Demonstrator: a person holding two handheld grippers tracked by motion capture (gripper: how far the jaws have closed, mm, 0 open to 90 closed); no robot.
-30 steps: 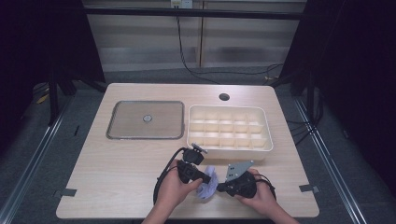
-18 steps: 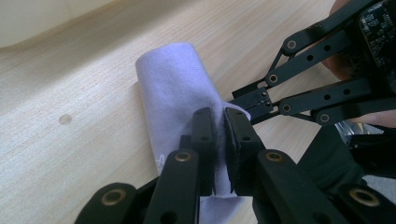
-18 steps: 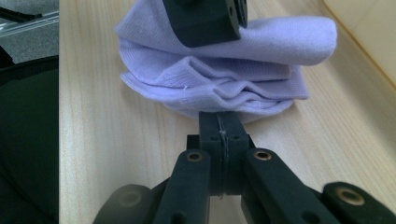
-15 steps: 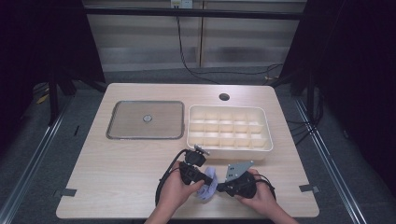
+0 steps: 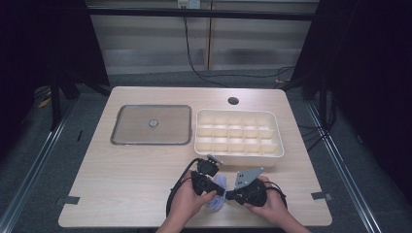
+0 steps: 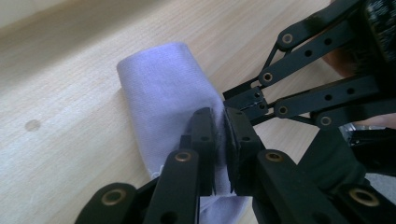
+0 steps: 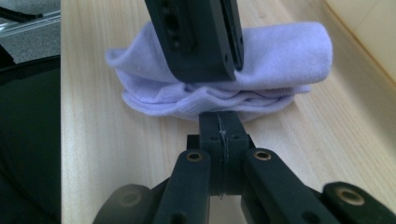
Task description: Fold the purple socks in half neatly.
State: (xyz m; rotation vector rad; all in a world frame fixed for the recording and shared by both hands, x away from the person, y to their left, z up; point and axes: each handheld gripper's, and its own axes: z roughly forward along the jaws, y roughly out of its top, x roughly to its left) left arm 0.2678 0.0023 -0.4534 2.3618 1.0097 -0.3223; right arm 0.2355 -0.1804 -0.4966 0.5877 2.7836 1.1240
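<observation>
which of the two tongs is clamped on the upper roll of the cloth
The left tongs: their jaws pinch the cloth's upper roll from above. The right tongs sit lower, shut at the folded bottom edge near the table.

A light wooden table (image 5: pixel 126 194) stood on a grey floor (image 5: pixel 29 160). Dark curtains (image 5: pixel 43 43) flanked a pale panelled wall (image 5: pixel 145 48) beyond the tabletop's far edge, where black cables (image 5: pixel 194 68) hung.

high view looks down from afar; both tool views closely share the cloth (image 6: pixel 163 88)
</observation>
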